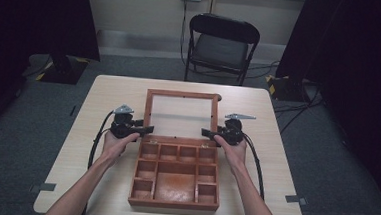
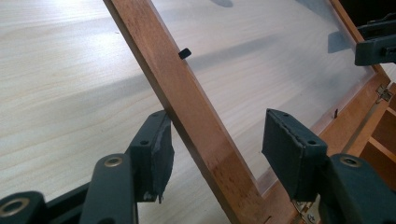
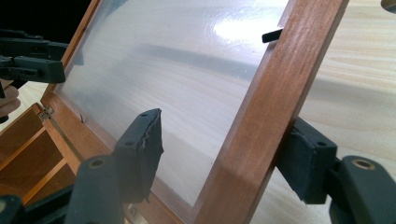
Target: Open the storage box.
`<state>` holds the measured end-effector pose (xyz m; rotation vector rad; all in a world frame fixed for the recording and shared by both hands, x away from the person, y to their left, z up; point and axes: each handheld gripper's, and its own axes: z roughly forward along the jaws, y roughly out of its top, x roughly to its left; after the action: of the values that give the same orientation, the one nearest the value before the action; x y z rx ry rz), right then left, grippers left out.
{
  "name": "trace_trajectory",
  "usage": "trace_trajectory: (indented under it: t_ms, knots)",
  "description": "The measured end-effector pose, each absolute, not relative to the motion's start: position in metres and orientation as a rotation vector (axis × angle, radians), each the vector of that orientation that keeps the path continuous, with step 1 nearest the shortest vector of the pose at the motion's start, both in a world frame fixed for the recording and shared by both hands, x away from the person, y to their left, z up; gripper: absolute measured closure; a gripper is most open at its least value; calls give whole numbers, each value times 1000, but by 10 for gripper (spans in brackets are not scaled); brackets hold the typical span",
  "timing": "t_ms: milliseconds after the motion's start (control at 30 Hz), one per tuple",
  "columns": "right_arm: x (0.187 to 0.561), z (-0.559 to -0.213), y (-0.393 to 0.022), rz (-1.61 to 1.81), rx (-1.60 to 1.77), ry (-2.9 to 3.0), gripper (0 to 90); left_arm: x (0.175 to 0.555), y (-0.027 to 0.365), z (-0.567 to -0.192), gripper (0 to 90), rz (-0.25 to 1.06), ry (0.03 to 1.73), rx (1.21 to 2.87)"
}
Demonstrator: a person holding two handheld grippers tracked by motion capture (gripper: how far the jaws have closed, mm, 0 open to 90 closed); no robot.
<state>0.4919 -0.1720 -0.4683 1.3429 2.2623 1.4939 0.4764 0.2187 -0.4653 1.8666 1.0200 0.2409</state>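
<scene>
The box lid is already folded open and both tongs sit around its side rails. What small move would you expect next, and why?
Probably both tongs draw outward, off the lid. It lies folded back past the box, seemingly fully open. The left tongs and right tongs each straddle a side rail with their jaws apart, a gap on the inner side of each rail, so neither is clamping it. Nothing looks left to lift.

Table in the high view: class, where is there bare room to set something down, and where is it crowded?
Bare table lies left of the wooden box and right of it, plus a strip beyond the open lid. Crowded: beside the lid, where each hand-held gripper, left and right, straddles its frame.
</scene>
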Motion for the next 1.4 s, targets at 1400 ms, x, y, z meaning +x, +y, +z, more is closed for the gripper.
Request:
trace_trajectory:
  t_ms: [1400]
  knots:
    - [461, -448, -203, 1381, 1360, 2250, 199, 451, 248, -460, 254, 306, 1078, 1892]
